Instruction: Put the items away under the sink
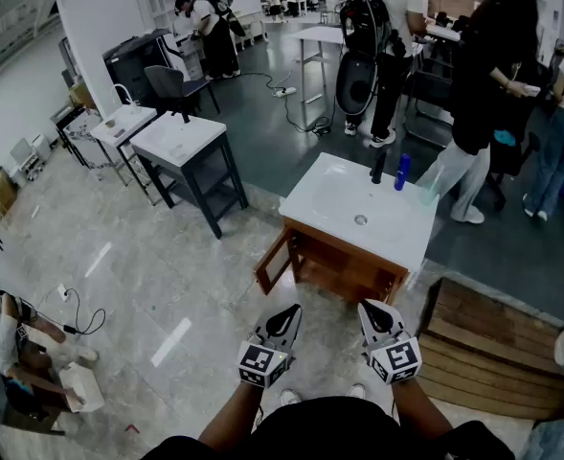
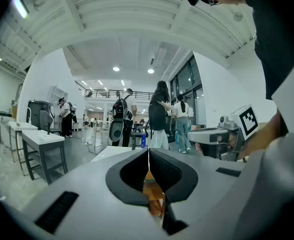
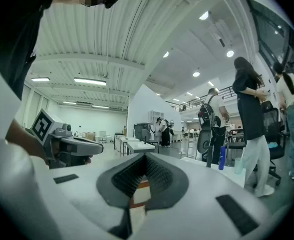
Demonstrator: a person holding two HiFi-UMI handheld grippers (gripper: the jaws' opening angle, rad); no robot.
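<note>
Work looks unstarted in your head view, with the blue bottle and clear bottle on the sink top well ahead of you and the cabinet door ajar, while the left gripper view shows your left gripper pressed together on nothing, and the right gripper view shows your right gripper likewise closed and empty.

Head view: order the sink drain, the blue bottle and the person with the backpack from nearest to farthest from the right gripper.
1. Sink drain: nearest, just ahead of the right gripper.
2. Blue bottle: behind the drain, slightly to the right.
3. Person with the backpack: farthest, standing well behind the bottle.
</note>
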